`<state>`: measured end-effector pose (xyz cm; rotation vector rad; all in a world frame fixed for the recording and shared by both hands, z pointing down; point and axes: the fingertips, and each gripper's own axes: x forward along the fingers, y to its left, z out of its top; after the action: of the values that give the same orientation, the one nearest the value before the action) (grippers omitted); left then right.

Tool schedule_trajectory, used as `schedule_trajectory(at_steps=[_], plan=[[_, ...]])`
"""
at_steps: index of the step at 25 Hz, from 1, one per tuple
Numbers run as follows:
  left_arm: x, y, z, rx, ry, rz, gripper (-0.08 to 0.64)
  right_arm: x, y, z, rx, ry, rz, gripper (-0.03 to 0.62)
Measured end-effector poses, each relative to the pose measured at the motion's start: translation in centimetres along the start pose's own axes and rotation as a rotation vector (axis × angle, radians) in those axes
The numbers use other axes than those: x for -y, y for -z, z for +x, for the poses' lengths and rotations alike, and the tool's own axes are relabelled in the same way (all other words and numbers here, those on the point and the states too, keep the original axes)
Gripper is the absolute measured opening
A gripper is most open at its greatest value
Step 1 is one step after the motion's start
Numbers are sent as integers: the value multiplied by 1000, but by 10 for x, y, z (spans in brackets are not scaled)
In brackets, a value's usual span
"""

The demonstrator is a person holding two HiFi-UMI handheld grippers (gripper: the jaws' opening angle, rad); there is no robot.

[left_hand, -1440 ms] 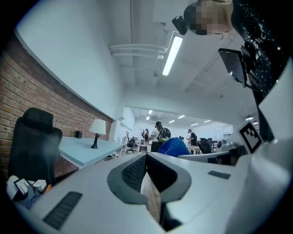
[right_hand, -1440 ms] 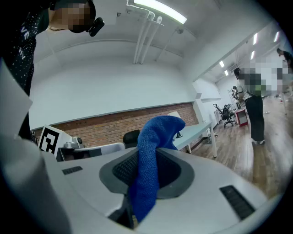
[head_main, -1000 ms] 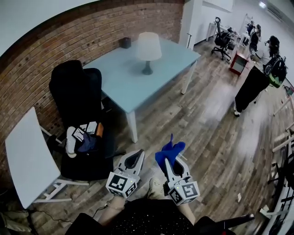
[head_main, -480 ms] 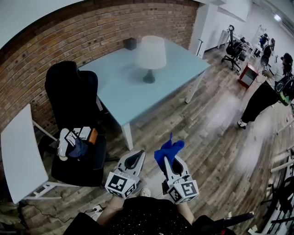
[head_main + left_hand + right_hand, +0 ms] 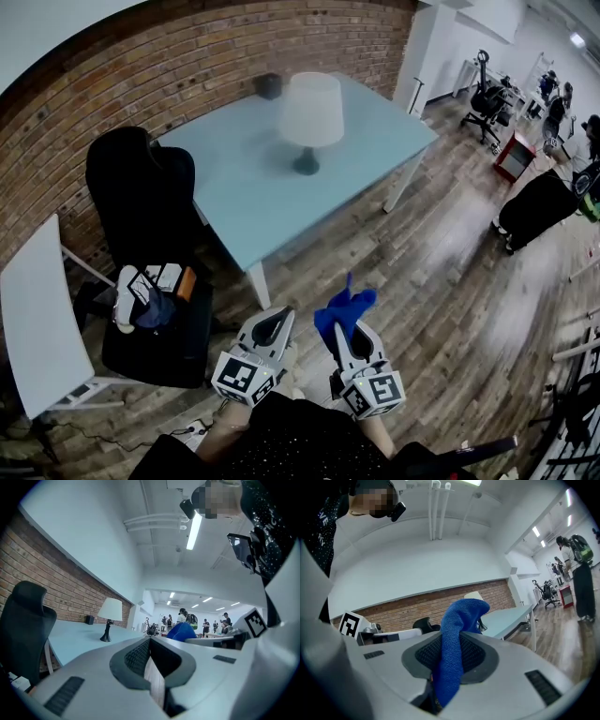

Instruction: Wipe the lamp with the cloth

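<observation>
Blocking much of the right gripper view, the blue cloth (image 5: 457, 639) stands up from the right gripper (image 5: 339, 328), whose jaws are clenched on its lower end. Behind it only a sliver of the lamp (image 5: 474, 595) shows. The left gripper (image 5: 150, 641) has its jaws pressed together with nothing between them, held low beside the right one. The lamp, white-shaded on a dark stem, stands upright on a pale blue table (image 5: 244, 197) set against a brick wall (image 5: 187, 66), well apart from both grippers. A black chair (image 5: 141, 187) sits at the table's left end, and the floor (image 5: 441, 262) is wood plank. The left gripper view alone shows distant people (image 5: 187, 618) standing under ceiling lights.
</observation>
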<state>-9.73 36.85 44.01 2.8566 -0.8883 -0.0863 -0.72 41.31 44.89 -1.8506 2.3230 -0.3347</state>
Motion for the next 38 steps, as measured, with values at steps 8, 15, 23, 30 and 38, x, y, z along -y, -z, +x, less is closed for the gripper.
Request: schedule_trajectory(at_steps=[8,15,23,30,38], plan=[[-53,-3,87,10,30,-68,9,61,-7,73,-20,46,2,89],[-123,-36,174,42,41,-60,9,107,-41,169,-2,53,-12,89],[-190,-60,266,29,80,-27,9,147,-67,273,22,34,7,89],[-234,-83,326,62,91,-5,9,175,-89,335,71,10,27,89],[-272,-107,348,6,6,18,9,162,-153,370,142,-91,-63,89]])
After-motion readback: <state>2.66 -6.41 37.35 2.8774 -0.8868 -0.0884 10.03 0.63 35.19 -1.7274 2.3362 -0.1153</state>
